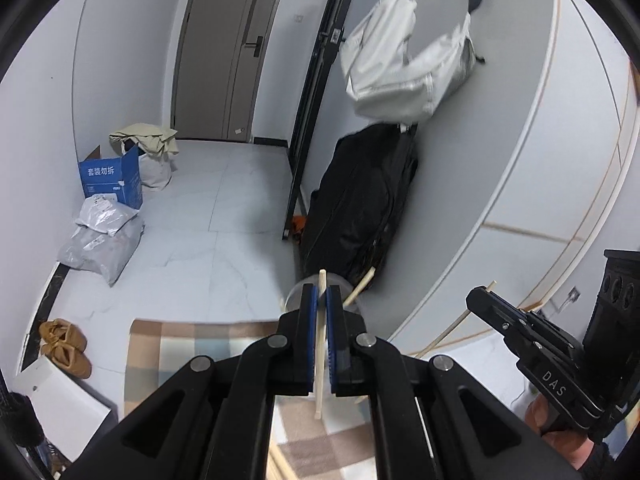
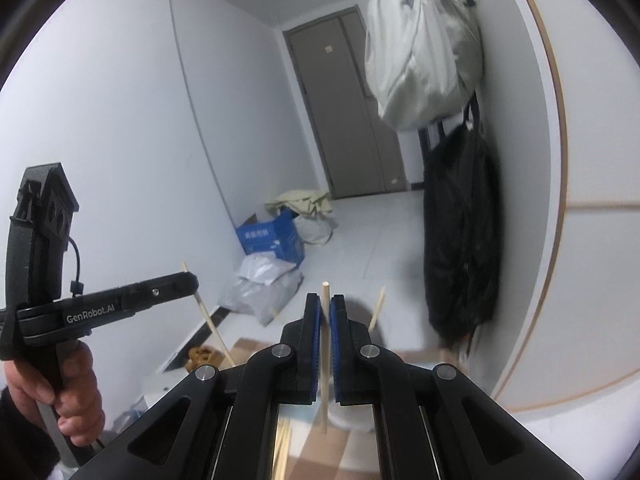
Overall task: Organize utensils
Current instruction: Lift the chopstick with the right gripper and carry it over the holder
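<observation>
chopsticks fill both grips. the left gripper (image 1: 322, 300) has its jaws clenched on a pale wooden chopstick (image 1: 320, 360), which runs up between the blue pads (image 1: 310, 344); its top end pokes out past the tips and its lower end hangs below, over a checked cloth (image 1: 168, 356) that seems to cover the desk. the right gripper (image 2: 325, 308) grasps a second chopstick (image 2: 325, 360) the same way, the stick close to upright between the pads, both ends free. each stick's long axis crosses the line its gripper points along, so lowering a stick end-first into a holder depends on keeping that axis upright.

just past the left jaws sits a clear cup (image 1: 296, 292), its rim half hidden behind the fingertips, with another chopstick (image 1: 360, 286) leaning out of it to the right. in the right wrist view the same spot is blurred, so i cannot make the cup out there; one leaning stick (image 2: 377, 308) shows just right of the jaws. judging by this, the cup is the target, it lies ahead of and below both grippers, and the left one looks nearer to it.

a bare hand (image 2: 68, 392) holds the left gripper's handle.

farther off are pale floor tiles (image 1: 224, 216), brown shoes (image 1: 66, 344), grey parcels (image 1: 100, 236), a blue box (image 1: 112, 180), a black bag (image 1: 360, 200) beneath a white garment (image 1: 404, 60), and a grey door (image 1: 228, 48).
</observation>
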`<action>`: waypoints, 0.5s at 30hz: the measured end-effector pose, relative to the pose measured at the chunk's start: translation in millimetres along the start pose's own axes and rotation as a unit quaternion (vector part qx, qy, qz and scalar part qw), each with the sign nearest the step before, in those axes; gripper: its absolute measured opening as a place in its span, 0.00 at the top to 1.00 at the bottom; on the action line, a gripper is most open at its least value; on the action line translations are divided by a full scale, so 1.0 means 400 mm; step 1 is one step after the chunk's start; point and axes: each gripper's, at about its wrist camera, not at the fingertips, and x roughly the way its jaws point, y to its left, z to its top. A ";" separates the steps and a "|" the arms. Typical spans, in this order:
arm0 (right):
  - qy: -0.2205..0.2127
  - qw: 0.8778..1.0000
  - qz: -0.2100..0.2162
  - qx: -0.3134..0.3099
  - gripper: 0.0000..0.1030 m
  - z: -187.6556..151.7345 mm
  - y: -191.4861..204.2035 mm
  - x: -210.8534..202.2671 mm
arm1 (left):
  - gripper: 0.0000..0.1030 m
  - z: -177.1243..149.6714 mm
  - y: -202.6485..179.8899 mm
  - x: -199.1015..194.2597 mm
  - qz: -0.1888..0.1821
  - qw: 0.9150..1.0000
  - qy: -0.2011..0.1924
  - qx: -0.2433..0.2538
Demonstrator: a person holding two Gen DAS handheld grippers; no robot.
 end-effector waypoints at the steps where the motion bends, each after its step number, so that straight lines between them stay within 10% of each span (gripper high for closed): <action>1: -0.002 1.000 0.000 -0.004 0.96 0.027 -0.005 0.005 | 1.00 0.013 -0.002 0.003 -0.003 1.000 -0.004 -0.002; 15: -0.004 0.997 0.003 -0.081 0.96 0.213 0.017 0.144 | 1.00 0.128 0.040 0.084 -0.011 0.999 -0.034 -0.025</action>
